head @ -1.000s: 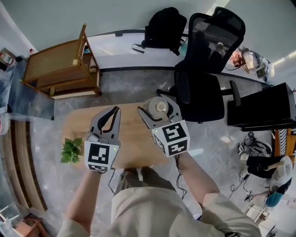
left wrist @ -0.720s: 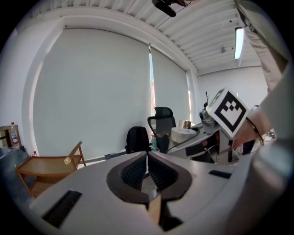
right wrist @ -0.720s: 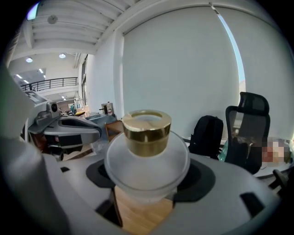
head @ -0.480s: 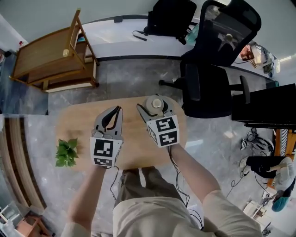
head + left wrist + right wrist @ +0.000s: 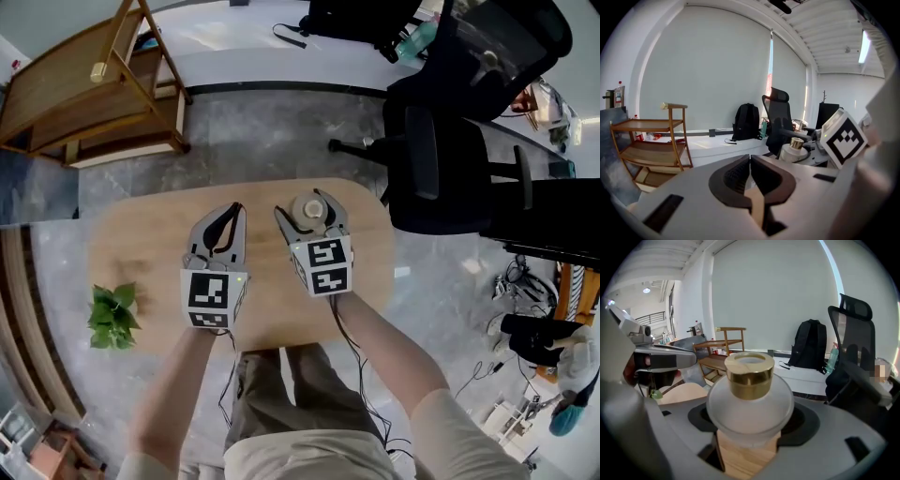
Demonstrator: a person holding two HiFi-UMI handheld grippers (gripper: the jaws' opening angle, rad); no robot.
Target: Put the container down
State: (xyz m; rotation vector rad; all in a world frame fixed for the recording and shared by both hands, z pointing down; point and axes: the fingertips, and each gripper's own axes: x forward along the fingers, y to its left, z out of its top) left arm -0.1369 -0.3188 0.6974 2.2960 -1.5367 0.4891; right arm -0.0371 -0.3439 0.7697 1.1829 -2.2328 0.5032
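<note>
The container (image 5: 750, 399) is a round frosted-white jar with a gold neck ring; in the head view the container (image 5: 312, 210) sits over the far middle of the wooden table (image 5: 141, 253). My right gripper (image 5: 312, 214) is shut on its body, one jaw on each side. To its left my left gripper (image 5: 228, 217) is shut with nothing in it, its dark pads pressed together. In the left gripper view the left gripper (image 5: 750, 161) points across the room, with the jar (image 5: 794, 151) at its right. Whether the jar touches the tabletop is hidden.
A small green plant (image 5: 112, 317) stands at the table's left edge. A black office chair (image 5: 450, 159) is close behind the table at the right. A wooden shelf unit (image 5: 94, 94) stands at the back left, and a black backpack (image 5: 808, 350) leans by the wall.
Both grippers sit lower in the head view and further over the table as the camera tipped forward. The right gripper still holds the jar; the left stays shut and empty.
</note>
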